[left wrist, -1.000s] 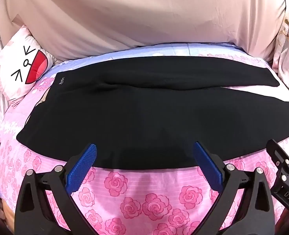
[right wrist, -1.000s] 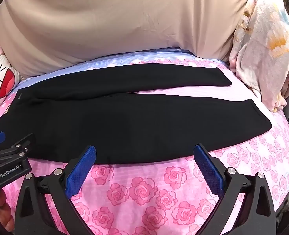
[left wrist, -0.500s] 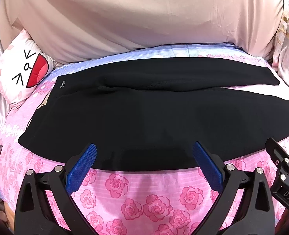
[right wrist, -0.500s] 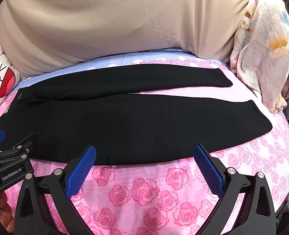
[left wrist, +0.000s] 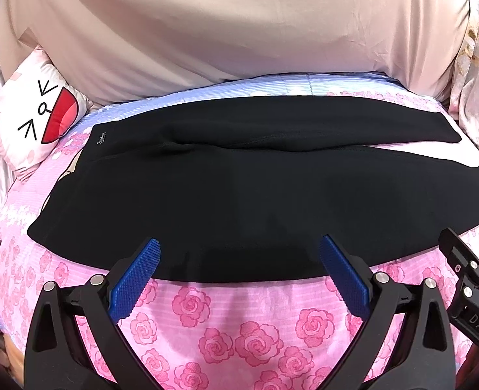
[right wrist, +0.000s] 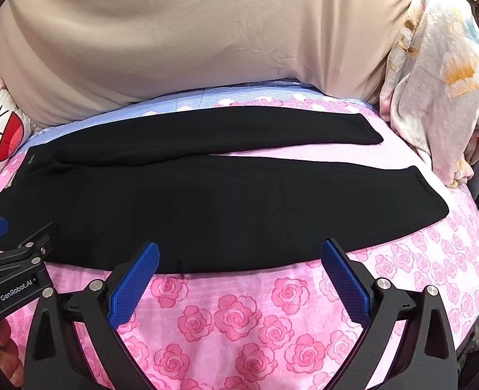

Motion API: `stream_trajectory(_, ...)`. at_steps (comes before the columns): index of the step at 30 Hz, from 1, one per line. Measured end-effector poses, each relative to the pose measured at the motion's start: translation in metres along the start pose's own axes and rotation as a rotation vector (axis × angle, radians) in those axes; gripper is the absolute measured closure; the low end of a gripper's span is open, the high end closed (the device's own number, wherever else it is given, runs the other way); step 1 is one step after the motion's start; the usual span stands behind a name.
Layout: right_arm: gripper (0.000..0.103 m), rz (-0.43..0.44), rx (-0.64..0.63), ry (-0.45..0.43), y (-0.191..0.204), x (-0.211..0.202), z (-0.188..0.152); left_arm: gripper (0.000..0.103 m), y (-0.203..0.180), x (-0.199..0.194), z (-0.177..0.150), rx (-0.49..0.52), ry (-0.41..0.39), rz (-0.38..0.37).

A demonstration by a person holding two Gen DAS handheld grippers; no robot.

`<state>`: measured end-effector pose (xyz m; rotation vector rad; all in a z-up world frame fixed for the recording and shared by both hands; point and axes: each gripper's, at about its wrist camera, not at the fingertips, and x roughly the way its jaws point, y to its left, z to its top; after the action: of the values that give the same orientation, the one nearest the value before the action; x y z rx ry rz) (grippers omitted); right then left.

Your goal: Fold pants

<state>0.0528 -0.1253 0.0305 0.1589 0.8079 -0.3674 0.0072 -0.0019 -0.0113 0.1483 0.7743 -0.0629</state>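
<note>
Black pants point(left wrist: 239, 191) lie flat across the pink rose bedsheet, waistband at the left, both legs stretching right and slightly apart. They also show in the right wrist view point(right wrist: 220, 201), leg ends at the right. My left gripper point(left wrist: 239, 260) is open and empty, just above the near edge of the pants. My right gripper point(right wrist: 239, 260) is open and empty at the same near edge, further right. Each gripper shows at the edge of the other's view.
A cat-face pillow point(left wrist: 31, 113) lies at the far left. A beige cover point(left wrist: 239, 22) rises behind the bed. A floral blanket point(right wrist: 434, 81) is heaped at the right. The rose sheet point(right wrist: 239, 321) extends in front of the pants.
Both grippers have drifted slightly; the left view has shifted so that the pants sit a little lower and nearer. Both stay open and the pants have not moved.
</note>
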Motion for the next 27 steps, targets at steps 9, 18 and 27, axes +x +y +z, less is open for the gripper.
stream_trajectory(9,0.005,-0.011,0.011,0.003,-0.005,-0.001,0.000,0.006,-0.004,0.001,0.002,0.013,-0.002,-0.006)
stream_trajectory(18,0.005,-0.011,0.009,-0.001,-0.008,-0.003,-0.001,0.006,-0.009,-0.001,0.002,0.017,-0.005,-0.002)
stream_trajectory(27,0.005,0.000,0.010,0.002,-0.009,-0.004,-0.001,0.006,-0.010,-0.006,0.000,0.015,-0.013,0.008)
